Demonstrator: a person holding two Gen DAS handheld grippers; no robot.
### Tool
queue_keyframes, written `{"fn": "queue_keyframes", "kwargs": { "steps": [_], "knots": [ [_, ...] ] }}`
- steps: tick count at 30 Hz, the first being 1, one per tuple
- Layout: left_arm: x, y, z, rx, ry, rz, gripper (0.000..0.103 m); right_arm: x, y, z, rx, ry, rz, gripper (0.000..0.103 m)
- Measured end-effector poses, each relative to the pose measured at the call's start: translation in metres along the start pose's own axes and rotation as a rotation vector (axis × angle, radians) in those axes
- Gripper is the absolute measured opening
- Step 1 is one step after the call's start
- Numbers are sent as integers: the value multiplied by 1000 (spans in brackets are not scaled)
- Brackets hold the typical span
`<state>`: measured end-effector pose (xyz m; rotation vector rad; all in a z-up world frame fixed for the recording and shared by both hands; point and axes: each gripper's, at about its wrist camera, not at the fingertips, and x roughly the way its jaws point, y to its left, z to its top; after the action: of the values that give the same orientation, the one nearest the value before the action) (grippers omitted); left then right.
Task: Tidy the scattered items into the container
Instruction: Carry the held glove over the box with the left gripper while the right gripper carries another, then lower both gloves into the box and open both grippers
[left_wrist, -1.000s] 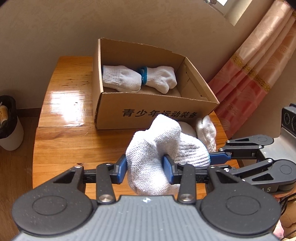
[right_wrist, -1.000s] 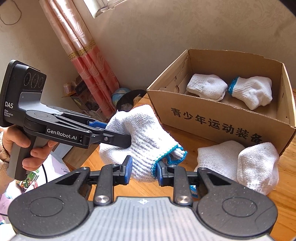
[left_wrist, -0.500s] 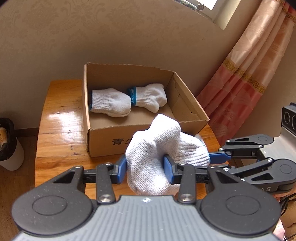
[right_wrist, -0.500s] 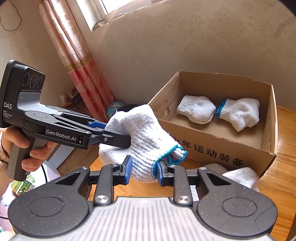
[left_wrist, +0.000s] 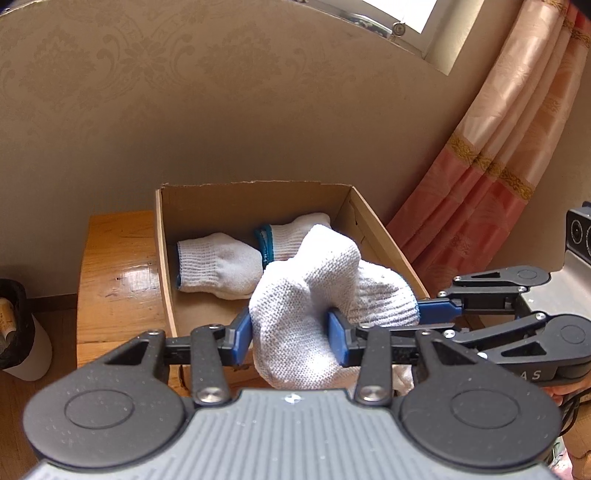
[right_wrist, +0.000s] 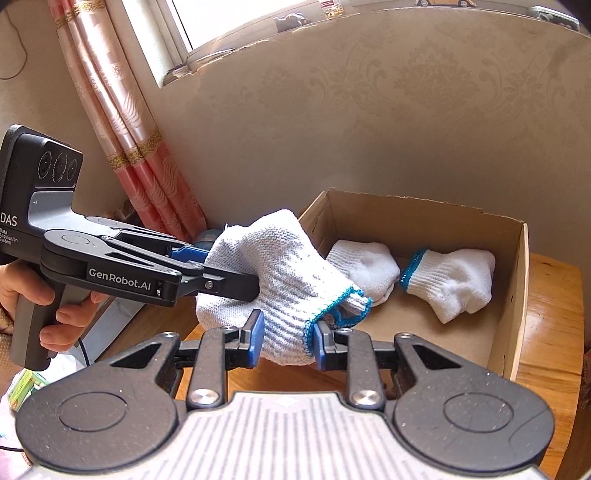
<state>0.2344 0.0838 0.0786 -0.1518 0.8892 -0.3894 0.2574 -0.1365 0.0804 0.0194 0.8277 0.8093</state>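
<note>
Between my two grippers there's one rolled white knit glove, pinched from both ends. My left gripper has its blue pads closed on the plain end, and my right gripper is clamped just as tight on the blue-trimmed cuff end. The glove hangs in the air over the near edge of the cardboard box, not inside it.

The right wrist view shows the cuff trim and the hand on the left tool's handle, which the left view can't see. Both views catch two more rolled gloves on the box floor, side by side. Only the left view shows the wooden table stretching left of the box, plus a black-lined bin on the floor.
</note>
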Motion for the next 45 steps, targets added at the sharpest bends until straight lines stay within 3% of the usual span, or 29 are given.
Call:
{"fn": "queue_keyframes", "kwargs": {
  "steps": [19,25,32,37,45],
  "knots": [
    [73,36,38,-43,69,1,42,69,-61,29,83,78,-1,34],
    [91,47,37,-73,126,12,43,92,-78,32,131,155,41,34],
    [103,35,35,25,188,98,46,110,-97,32,239,267,130,37],
    [109,28,34,48,243,117,49,119,-106,30,290,334,155,38],
    [123,28,40,-24,341,136,51,126,-111,34,297,394,150,43]
  ]
}}
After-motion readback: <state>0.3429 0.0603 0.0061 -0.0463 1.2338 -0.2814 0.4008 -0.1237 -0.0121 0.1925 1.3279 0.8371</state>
